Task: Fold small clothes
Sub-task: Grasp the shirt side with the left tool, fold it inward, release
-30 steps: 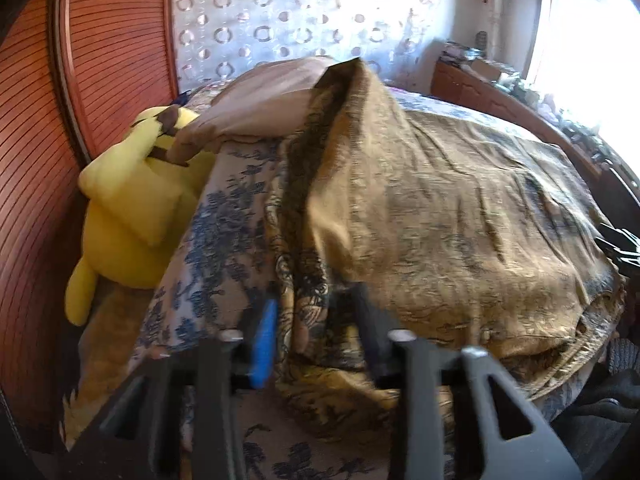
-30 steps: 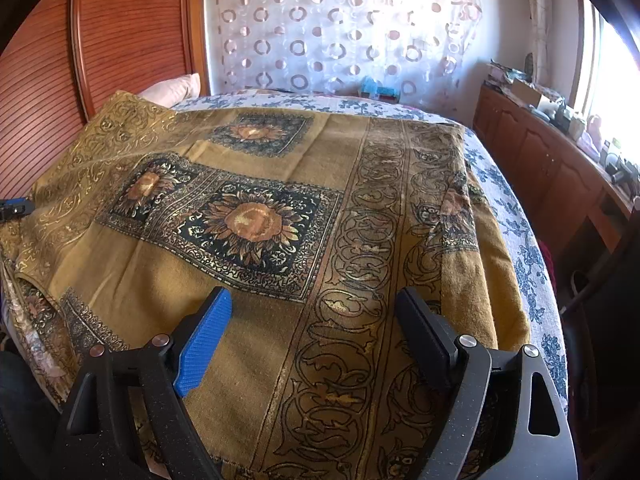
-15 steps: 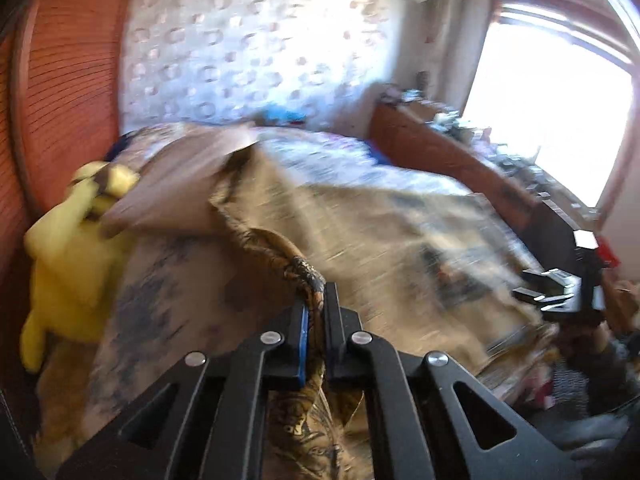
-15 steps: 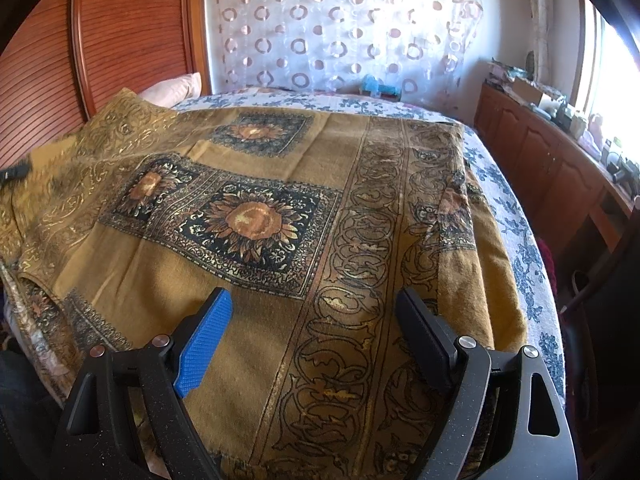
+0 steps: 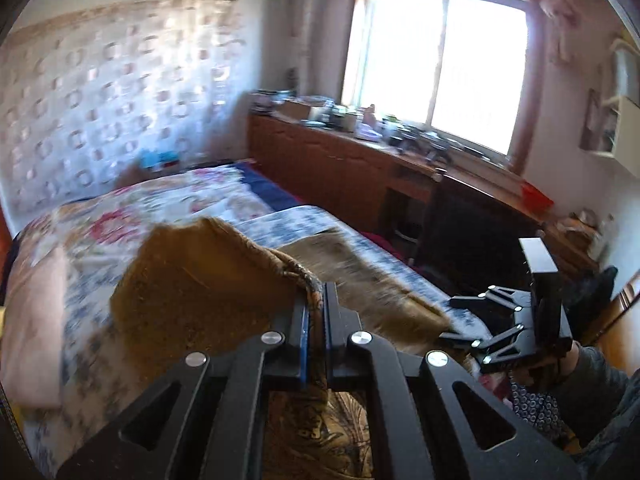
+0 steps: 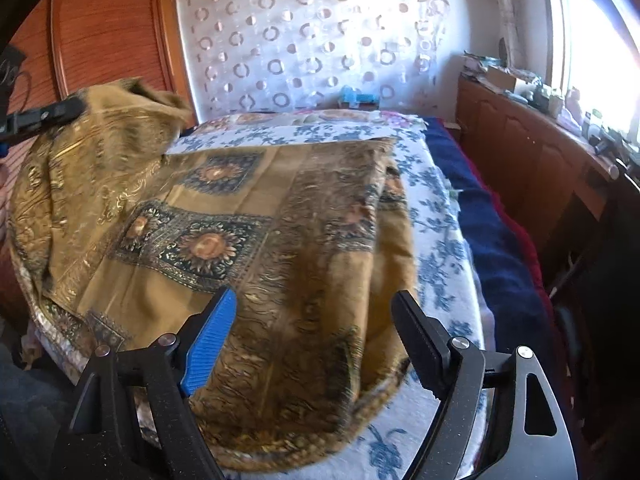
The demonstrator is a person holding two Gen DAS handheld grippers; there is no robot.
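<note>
Mustard-gold woven cloth (image 6: 248, 216) with dark sunflower panels lies across the bed (image 6: 440, 248), its long side running away from me. My left tongs (image 5: 314, 312) are clenched on its far-left corner, lifted clear of the bed. My right tongs (image 6: 314, 320) hang released over the near edge, so I judge the fold travels toward them.

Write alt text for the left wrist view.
The left gripper is shut on a bunched edge of a mustard patterned cloth, lifting it over a floral bed cover. At right, the open right gripper hovers; a bright window lies behind.
</note>
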